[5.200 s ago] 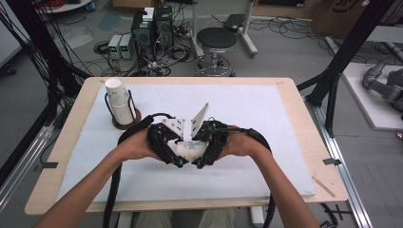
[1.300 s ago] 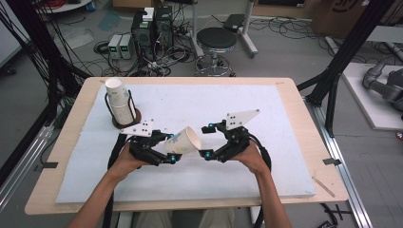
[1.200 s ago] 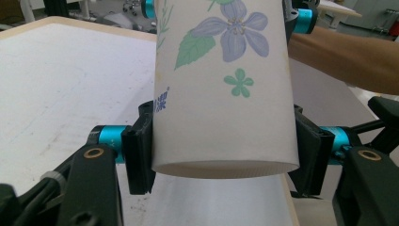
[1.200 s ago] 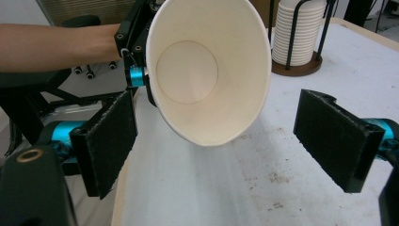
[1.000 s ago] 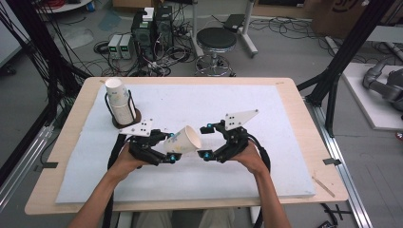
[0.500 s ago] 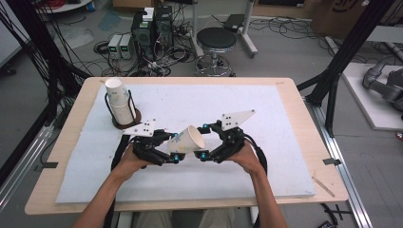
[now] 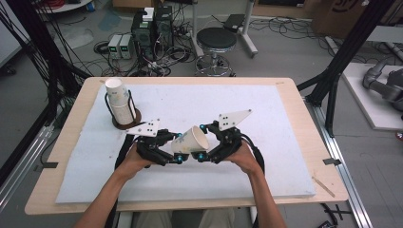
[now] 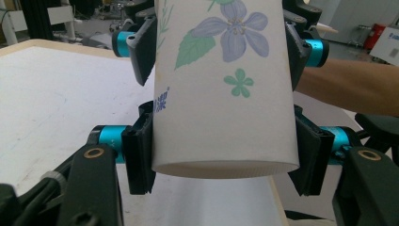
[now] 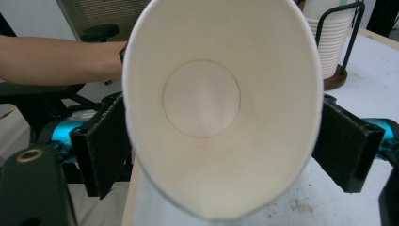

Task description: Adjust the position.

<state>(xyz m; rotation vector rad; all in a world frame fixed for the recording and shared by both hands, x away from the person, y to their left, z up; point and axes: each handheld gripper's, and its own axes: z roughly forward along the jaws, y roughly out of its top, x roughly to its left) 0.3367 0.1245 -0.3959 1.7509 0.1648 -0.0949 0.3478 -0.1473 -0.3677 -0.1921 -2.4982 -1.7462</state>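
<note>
Clamping the base end of a white paper cup printed with blue flowers (image 8: 226, 89), the left gripper (image 7: 177, 155) is closed on its lower wall, while the right gripper (image 7: 203, 142) is pressed on the wall near the rim, which is squeezed into an oval. The cup is held on its side above the white foam mat (image 7: 285, 123), between both hands. If either grip is tightened, the thin wall could be creased; if the hands are pulled unevenly, the cup could slip free and roll toward the stack of cups in the black wire holder (image 7: 119, 102).
</note>
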